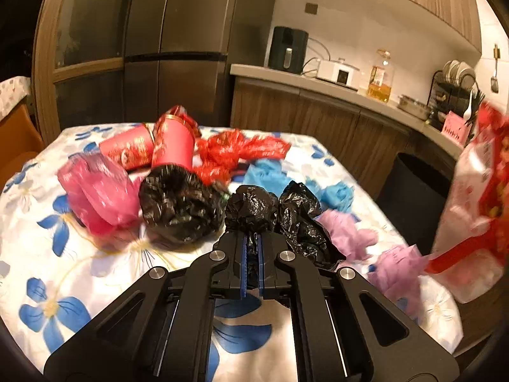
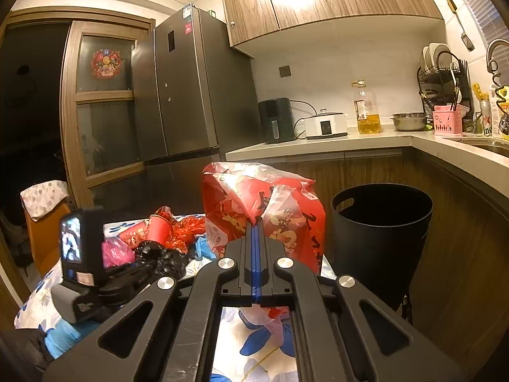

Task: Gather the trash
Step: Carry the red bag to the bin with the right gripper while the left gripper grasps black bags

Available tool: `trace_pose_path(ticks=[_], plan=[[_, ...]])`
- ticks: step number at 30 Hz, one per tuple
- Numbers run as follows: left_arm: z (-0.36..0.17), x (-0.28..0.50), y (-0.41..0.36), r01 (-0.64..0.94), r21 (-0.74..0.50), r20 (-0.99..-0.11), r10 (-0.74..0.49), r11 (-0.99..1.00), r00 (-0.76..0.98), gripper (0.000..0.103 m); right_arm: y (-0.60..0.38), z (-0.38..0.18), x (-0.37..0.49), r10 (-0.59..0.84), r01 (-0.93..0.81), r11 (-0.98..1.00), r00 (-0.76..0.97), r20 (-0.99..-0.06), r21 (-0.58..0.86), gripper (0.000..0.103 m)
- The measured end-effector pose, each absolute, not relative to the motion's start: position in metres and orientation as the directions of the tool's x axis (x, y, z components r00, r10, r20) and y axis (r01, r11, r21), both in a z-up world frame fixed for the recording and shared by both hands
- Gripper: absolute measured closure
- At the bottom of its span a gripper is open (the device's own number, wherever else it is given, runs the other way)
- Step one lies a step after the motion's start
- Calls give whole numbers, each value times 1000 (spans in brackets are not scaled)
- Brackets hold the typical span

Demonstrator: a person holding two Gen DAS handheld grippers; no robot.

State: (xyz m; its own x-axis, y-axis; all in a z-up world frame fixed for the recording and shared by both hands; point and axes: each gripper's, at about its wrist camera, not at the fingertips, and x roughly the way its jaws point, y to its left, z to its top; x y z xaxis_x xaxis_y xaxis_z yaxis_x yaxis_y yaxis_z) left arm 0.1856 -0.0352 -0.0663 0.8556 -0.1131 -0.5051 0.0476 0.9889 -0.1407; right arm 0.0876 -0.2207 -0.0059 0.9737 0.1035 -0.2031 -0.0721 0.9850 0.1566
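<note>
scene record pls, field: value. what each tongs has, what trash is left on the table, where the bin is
left tongs: shut on a crumpled black bag
right tongs: shut on the rim of a red and white plastic bag, held up
table: floral cloth
trash on table: larger black bag, pink bag, red cups, red wrapper, blue scraps, lilac scraps
bin: black, open, on the floor beside the table, below the counter
</note>
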Motion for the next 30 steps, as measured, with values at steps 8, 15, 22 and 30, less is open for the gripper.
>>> trace_pose_path(ticks=[8,15,22,30], plan=[[-15,174,-54,112,-136,-415,-160,984,896,99,-233,2,89,74,-43,985,979,-190,166,102],[23,192,-109,224,-113,-366,-250,968,896,99,-260,12,99,-13,43,986,983,-186,159,102],[45,213,-165,315,-113,-335,-335,942,881,99,-302,26,116,-148,170,977,976,-163,130,102],[52,242,-229,385,-102,-349,-395,917,850,99,-342,30,138,-262,281,954,951,-162,106,102]])
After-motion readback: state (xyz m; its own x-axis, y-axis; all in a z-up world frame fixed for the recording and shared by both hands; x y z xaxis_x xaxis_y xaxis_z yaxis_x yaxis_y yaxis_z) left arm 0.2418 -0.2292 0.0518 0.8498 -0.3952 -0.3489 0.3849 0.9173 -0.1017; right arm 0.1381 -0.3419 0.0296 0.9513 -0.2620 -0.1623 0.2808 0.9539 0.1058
